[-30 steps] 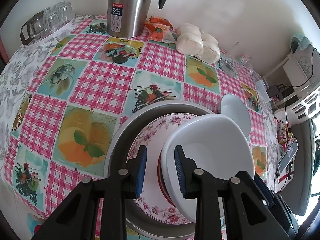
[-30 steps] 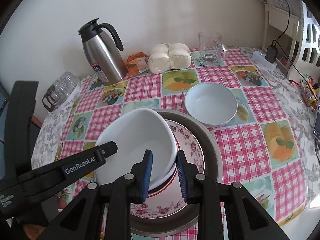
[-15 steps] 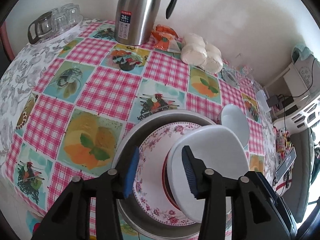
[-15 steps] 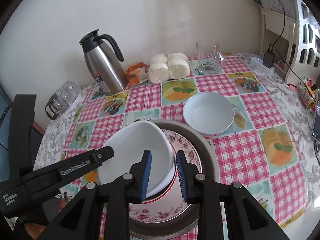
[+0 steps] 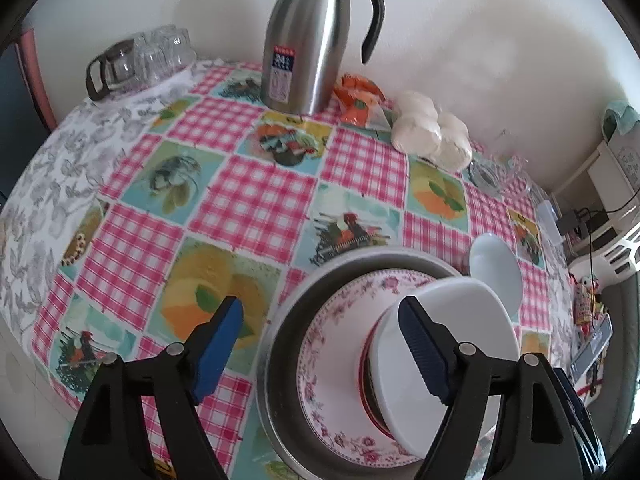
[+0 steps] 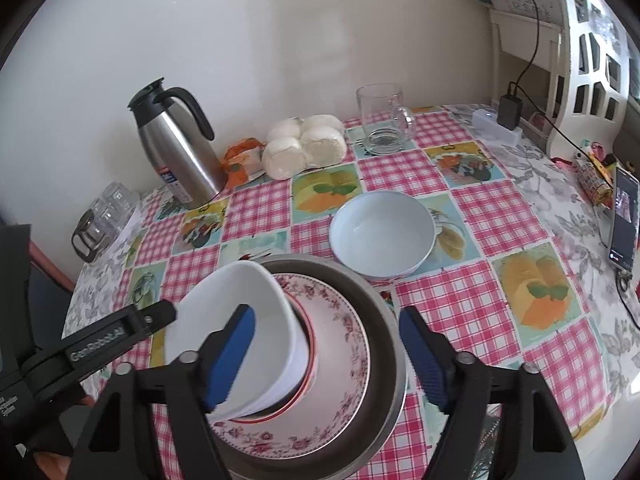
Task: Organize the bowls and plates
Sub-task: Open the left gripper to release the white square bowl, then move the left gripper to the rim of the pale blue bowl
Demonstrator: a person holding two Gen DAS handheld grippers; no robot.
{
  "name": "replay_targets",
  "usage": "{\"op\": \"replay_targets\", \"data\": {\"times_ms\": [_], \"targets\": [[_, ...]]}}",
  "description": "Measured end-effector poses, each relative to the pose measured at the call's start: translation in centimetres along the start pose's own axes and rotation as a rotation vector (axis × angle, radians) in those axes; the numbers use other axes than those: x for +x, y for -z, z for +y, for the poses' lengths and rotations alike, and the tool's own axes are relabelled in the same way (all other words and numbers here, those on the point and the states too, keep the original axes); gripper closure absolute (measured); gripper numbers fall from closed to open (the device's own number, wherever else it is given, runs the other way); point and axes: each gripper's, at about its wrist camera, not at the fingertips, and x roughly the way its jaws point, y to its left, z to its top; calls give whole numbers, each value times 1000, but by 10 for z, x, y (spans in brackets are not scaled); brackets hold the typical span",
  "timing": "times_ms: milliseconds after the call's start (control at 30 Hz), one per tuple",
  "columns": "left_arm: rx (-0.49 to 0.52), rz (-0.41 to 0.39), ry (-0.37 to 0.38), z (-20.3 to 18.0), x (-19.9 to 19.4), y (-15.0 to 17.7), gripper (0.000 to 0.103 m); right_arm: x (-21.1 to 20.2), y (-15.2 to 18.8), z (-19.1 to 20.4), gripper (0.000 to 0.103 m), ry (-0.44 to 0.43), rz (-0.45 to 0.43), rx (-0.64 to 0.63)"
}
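Observation:
A white bowl [image 5: 460,340] [image 6: 240,312] sits tilted in a stack: a red-rimmed bowl [image 6: 310,344], a floral plate [image 5: 336,344] [image 6: 348,344] and a grey metal pan [image 5: 288,344] [image 6: 380,320]. A second white bowl [image 6: 382,232] [image 5: 496,268] stands alone on the tablecloth behind the stack. My left gripper [image 5: 320,340] is open, above the stack's left side, holding nothing. My right gripper [image 6: 326,344] is open above the stack, its left finger inside the tilted bowl.
A steel thermos jug [image 5: 304,40] [image 6: 176,144], an orange packet [image 5: 360,100], wrapped white buns [image 5: 432,132] [image 6: 304,144], a glass mug [image 6: 382,124] and a glass pot [image 5: 136,60] line the back. A phone [image 6: 622,220] lies at the right edge.
Both grippers have opened wide and let go of the white bowl, which stays tilted on the stack. Both have drawn back and up a little.

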Motion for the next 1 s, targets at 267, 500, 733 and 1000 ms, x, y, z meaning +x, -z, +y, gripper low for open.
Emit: {"op": "replay_targets", "data": {"times_ms": [267,500,733,1000], "targets": [[-28,-39,-38,8,-3,-3,18,1,-1,-3,7,10,-13,-1],[-8,-94,-26,1,-11,-5,6,4,-5,-11,0,4,-23,13],[26,-136,12,-12,-16,-7,6,8,-13,-44,0,15,-20,114],[106,-173,54,-39,-22,-6,6,14,-19,-84,0,47,8,216]]}}
